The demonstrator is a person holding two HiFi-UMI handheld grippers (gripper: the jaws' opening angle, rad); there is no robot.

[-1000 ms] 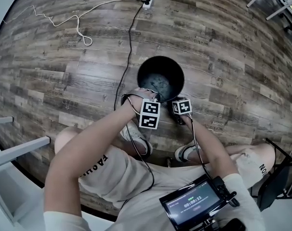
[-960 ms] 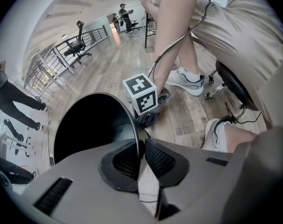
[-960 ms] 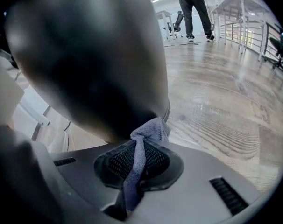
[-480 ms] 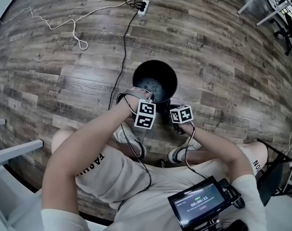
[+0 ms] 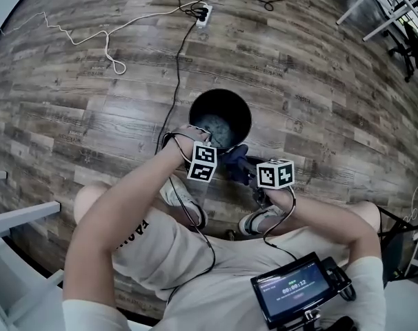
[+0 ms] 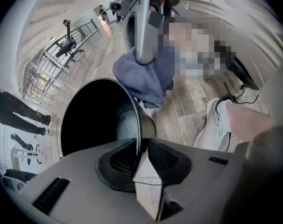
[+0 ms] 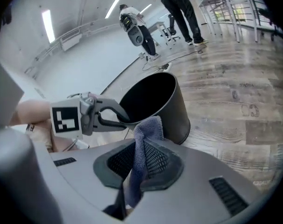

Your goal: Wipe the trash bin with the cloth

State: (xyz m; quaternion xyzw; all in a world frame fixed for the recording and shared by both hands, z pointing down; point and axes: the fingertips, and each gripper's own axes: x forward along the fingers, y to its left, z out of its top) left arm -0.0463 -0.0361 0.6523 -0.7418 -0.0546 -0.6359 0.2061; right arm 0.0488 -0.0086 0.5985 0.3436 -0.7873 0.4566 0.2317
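The cloth point(image 7: 145, 136) is clamped in the jaws of the right gripper point(image 7: 140, 149), just beside the trash bin point(image 7: 179, 111) on the floor point(image 5: 92, 116). The bin's rim is straddled by the jaws of the left gripper point(image 6: 142, 146), which are narrowly parted and have just been opening.

The floor point(image 5: 319, 67) is laid with grey-brown, wood-patterned planks, over which a black cable point(image 5: 183, 54) and a white cord point(image 5: 92, 36) are trailed towards a white power strip point(image 5: 203, 12). White table legs point(image 5: 374, 2) and a black office chair point(image 5: 410, 43) are seen at the far edge. A plain white wall point(image 7: 85, 55) is lit by strip lights point(image 7: 48, 24) set overhead.
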